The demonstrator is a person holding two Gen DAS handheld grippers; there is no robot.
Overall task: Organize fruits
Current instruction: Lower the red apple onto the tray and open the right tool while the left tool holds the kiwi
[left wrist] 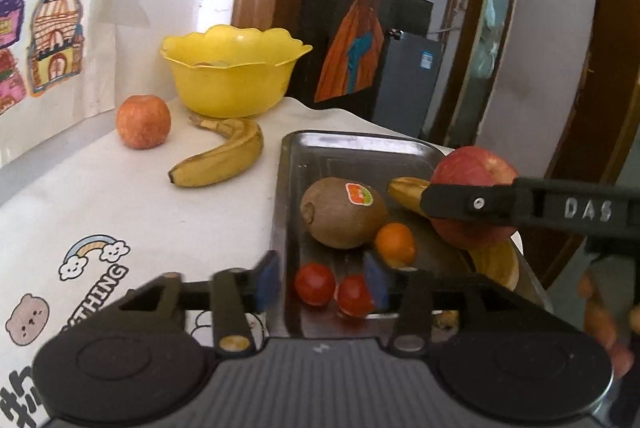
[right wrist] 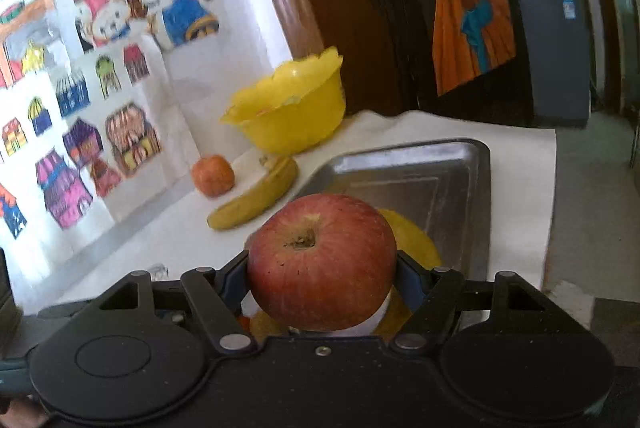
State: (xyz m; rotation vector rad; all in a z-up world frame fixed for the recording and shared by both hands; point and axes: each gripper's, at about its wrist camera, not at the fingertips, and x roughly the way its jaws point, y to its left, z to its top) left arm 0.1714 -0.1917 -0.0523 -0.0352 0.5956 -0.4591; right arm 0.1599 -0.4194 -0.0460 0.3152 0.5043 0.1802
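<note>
**Operator:** Looking down my right claw (right wrist: 322,278) first: its blue pads are pressed on either side of a red apple (right wrist: 322,260), stem dimple up, so that claw is holding the apple. It hangs above the near end of the metal tray (right wrist: 478,183), over a yellow banana (right wrist: 416,240) that lies in the tray.

**Colleague:** And the left one?

**Operator:** My left claw (left wrist: 324,282) stands partly apart with nothing gripped. One blue pad is over the white cloth on the tabletop (left wrist: 132,203), the other over the tray's near edge, right in front of two small red tomatoes (left wrist: 315,284). I can't tell whether that pad touches the nearer one.

**Colleague:** What else is in the tray?

**Operator:** Just behind the tomatoes, a small orange citrus fruit (left wrist: 395,243) beside a brown kiwi (left wrist: 344,214) with a red sticker. Behind them the banana's end shows from under the held apple, with the right claw's black finger across it.

**Colleague:** Farther out?

**Operator:** On the cloth left of the tray lies a second banana (left wrist: 224,155), spotted, then a smaller reddish-orange apple (left wrist: 143,121) standing apart from it. At the back sits a yellow scalloped bowl (left wrist: 232,75), the banana's stem just at its base. Something lies inside; I can't tell what.
</note>
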